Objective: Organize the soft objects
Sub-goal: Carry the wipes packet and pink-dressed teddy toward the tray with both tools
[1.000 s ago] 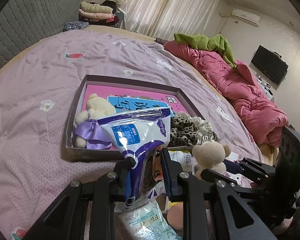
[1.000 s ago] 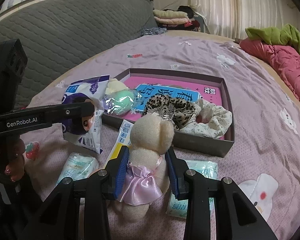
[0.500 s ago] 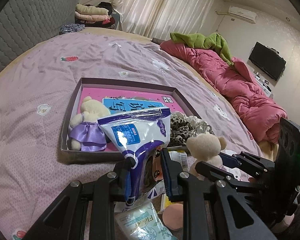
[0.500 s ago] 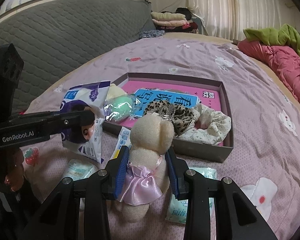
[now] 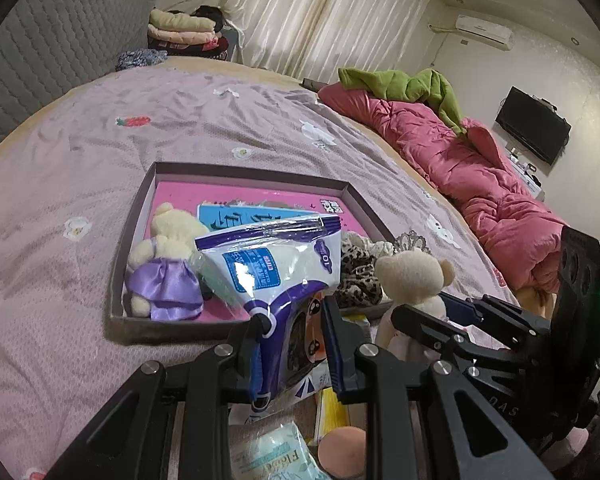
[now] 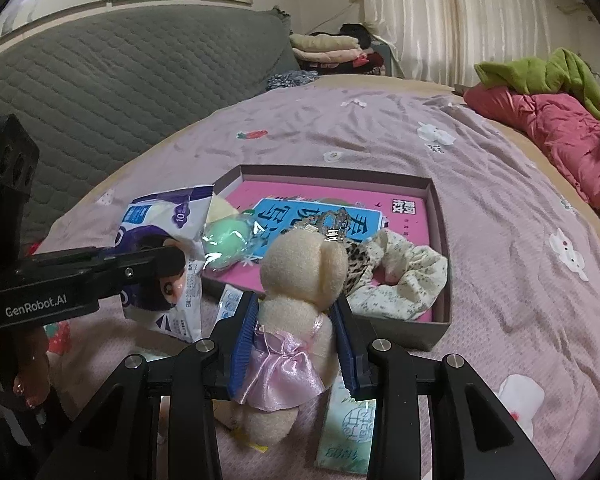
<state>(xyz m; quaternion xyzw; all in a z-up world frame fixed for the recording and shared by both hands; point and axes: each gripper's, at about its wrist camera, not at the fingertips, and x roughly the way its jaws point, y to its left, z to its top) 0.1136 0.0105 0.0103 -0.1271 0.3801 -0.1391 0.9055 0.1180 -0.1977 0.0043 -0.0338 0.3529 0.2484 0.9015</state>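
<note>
Packet (image 5: 276,280) in left tongs (image 5: 294,344), bear (image 6: 296,320) in right tongs (image 6: 294,344)

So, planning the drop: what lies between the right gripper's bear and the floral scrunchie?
In the right wrist view, the leopard scrunchie lies between the bear and the floral scrunchie.

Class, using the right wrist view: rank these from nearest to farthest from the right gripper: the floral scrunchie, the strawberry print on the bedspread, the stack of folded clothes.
1. Floral scrunchie: in the box's near right corner, just beyond the right gripper.
2. Strawberry print: on the bedspread, past the box, left of centre.
3. Stack of folded clothes: beyond the bed's far edge, by the curtain.
</note>
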